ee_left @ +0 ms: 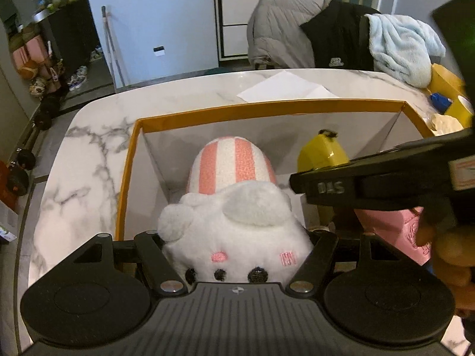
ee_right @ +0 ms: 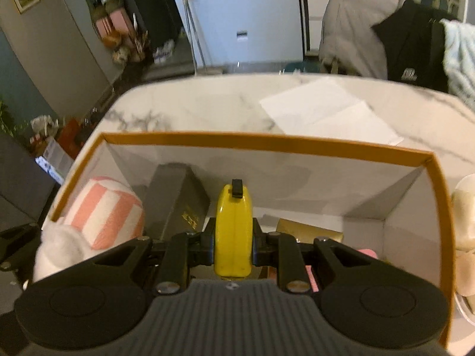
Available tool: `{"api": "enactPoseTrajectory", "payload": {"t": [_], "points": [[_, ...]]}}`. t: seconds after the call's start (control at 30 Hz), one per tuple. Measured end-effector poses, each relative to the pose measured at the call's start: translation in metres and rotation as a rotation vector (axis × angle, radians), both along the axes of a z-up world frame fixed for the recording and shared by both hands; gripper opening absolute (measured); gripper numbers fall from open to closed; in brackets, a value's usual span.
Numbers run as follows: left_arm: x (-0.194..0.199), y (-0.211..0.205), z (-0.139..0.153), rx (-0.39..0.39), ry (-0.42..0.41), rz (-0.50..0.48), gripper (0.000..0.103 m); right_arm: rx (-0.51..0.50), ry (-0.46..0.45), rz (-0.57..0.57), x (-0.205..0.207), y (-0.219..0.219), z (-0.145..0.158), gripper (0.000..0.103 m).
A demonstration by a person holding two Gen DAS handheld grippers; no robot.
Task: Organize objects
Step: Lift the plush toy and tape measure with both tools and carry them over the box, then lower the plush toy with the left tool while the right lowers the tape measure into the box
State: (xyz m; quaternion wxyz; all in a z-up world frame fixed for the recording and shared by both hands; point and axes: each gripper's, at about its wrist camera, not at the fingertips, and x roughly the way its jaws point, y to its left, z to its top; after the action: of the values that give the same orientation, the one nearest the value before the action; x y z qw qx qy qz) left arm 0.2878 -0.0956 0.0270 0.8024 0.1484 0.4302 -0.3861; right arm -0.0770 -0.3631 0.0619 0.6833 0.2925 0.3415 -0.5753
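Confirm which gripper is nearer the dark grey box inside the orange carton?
Right. The right gripper, clamping the yellow object, sits just beside the dark grey box. The left gripper holds the plush toy at the carton's other end.

Pink-striped white plush [ee_left: 234, 207], yellow case [ee_right: 234, 231]

a marble table [ee_left: 89, 148] stands before a pale blue wall [ee_left: 154, 14], a white cabinet [ee_left: 234, 23] and coat-draped chairs [ee_left: 282, 29].
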Motion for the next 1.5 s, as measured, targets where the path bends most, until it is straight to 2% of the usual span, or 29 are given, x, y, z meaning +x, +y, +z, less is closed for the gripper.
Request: {"api": "enactPoseTrajectory", "payload": {"t": [0.17,0.37,0.53,0.73,1.17,1.5], "points": [[-0.001,-0.024,0.001,0.008,0.022,-0.053,0.081,0.064,0.012,-0.005,-0.002,-0.015,-0.015,0.022],[0.006,-0.031,-0.006,0.051,0.075,-0.044,0.081,0.106,0.048,-0.004,0.002,-0.028,-0.017,0.022],[0.0,-0.036,-0.008,0.131,0.019,-0.081,0.081,0.14,0.078,0.002,0.006,-0.038,-0.024,0.022],[-0.005,-0.041,-0.011,0.174,-0.015,-0.129,0.082,0.161,0.103,0.004,0.005,-0.045,-0.033,0.022],[-0.003,-0.04,-0.013,0.146,-0.001,-0.153,0.087,0.139,0.142,0.006,0.009,-0.04,-0.034,0.021],[-0.004,-0.04,-0.013,0.138,-0.005,-0.162,0.089,0.12,0.089,-0.008,0.004,-0.038,-0.031,0.031]]}}
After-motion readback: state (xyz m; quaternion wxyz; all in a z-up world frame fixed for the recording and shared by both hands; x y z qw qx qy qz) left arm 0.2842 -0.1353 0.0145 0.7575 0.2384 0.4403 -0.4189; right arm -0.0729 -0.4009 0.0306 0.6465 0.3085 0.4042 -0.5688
